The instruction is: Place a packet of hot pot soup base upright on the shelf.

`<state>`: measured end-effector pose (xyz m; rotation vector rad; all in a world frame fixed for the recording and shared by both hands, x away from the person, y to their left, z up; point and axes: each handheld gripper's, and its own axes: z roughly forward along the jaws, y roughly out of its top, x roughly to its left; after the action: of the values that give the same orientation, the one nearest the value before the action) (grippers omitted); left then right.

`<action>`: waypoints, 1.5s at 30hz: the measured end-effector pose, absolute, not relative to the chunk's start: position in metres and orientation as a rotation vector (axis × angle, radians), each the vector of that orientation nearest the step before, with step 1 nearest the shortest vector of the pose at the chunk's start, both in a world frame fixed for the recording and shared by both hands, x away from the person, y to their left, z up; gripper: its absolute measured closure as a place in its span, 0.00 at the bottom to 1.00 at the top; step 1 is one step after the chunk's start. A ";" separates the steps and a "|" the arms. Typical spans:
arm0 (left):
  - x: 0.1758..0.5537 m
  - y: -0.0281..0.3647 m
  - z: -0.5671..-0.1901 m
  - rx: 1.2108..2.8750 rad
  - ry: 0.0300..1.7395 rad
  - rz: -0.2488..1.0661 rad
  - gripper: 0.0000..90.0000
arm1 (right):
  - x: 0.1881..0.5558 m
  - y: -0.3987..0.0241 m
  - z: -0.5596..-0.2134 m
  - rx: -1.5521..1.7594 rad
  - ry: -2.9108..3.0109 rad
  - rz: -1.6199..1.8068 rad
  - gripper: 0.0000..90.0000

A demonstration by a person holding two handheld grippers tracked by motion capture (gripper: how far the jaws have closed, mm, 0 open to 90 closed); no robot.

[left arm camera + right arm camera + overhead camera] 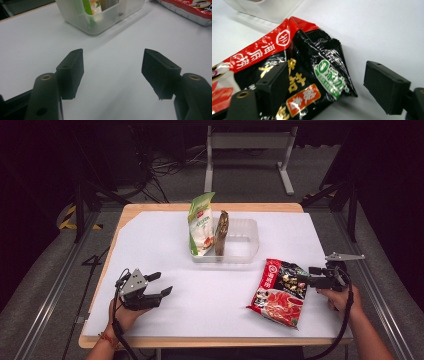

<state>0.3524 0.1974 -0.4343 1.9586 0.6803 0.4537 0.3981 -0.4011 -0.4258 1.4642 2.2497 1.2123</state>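
A red and black snack bag (pixel 279 291) lies flat on the white sheet at the right. My right gripper (pixel 305 276) is at the bag's right corner, open. In the right gripper view that black corner (pixel 322 65) lies between the jaws of the right gripper (pixel 329 83), and the right pad (pixel 384 86) stands clear of it. My left gripper (pixel 161 283) hovers at the front left, open with nothing between its fingers (pixel 72 72). A clear plastic bin (pixel 245 256) at the middle back holds a green and white bag (pixel 201 224) and a brown packet (pixel 221 232), both upright.
The white sheet (pixel 150 240) covers most of a wooden table (pixel 150 207). The right half of the bin (pixel 242 237) has nothing in it. Metal rails (pixel 55 290) run along both sides of the table, and a grey stand (pixel 247 142) is behind it.
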 end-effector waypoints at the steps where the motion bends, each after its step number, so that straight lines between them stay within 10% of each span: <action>1: 0.352 0.197 -0.434 1.959 0.680 0.454 0.39 | 0.398 -0.401 -0.426 1.464 2.250 1.212 0.22; 16: 0.354 0.192 -0.436 1.982 0.667 0.441 0.39 | 0.414 -0.388 -0.436 1.505 2.323 1.270 0.36; 33: 0.355 0.192 -0.438 2.001 0.664 0.450 0.39 | 0.409 -0.400 -0.435 1.494 2.272 1.459 0.92; 45: 0.357 0.197 -0.438 1.970 0.704 0.487 0.33 | 0.390 -0.398 -0.410 1.335 2.218 1.597 0.97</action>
<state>0.3566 0.1966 -0.4383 1.9697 0.7040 0.4875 0.3903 -0.3977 -0.4105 1.3353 2.2178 1.5970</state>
